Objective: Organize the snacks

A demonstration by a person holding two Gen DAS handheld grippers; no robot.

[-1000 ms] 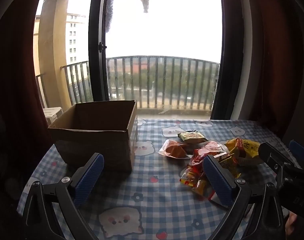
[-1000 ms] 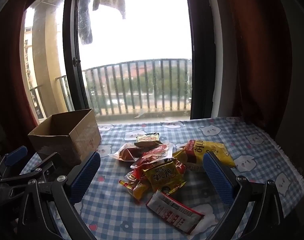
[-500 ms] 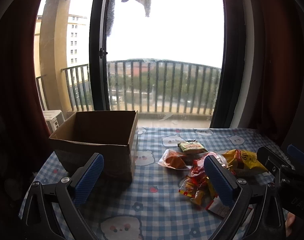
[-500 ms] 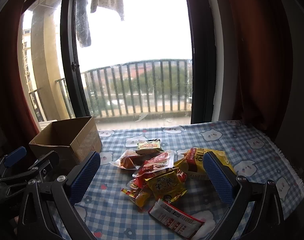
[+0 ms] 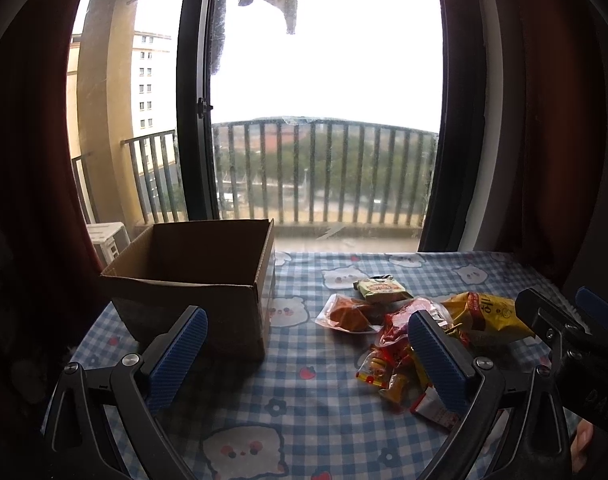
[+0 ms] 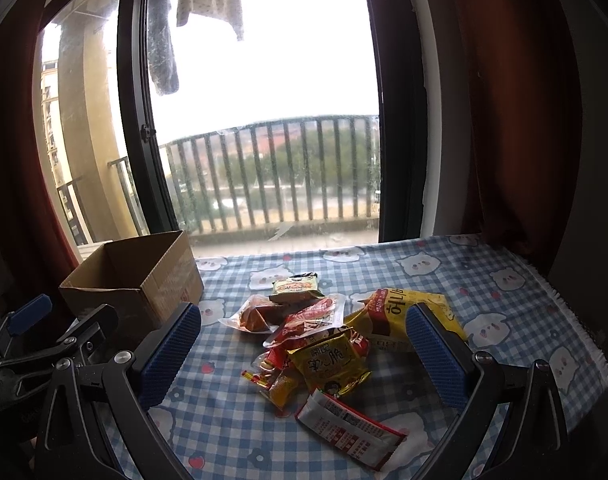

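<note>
An open brown cardboard box [image 5: 196,276] [image 6: 140,280] stands at the left of the checked tablecloth. A heap of snack packets [image 6: 324,344] [image 5: 396,340] lies to its right: a big yellow bag [image 6: 400,312], a gold packet [image 6: 328,360], a red-and-white sachet [image 6: 350,432], a clear pack with an orange cake [image 6: 256,316] and a small green-edged packet [image 6: 294,286]. My left gripper [image 5: 304,360] hangs open over the cloth in front of the box. My right gripper [image 6: 304,356] is open, with the heap between and beyond its fingers. Neither holds anything.
The blue-and-white tablecloth [image 6: 504,292] with bear prints ends in a fringed edge at the right. Behind the table is a tall window with a balcony railing [image 5: 324,176]. Dark red curtains [image 6: 516,100] hang on both sides. Each gripper shows at the edge of the other's view.
Both cameras have tilted up and pulled back slightly, so box and snacks sit lower in view. Nothing on the table has moved and both grippers stay open.
</note>
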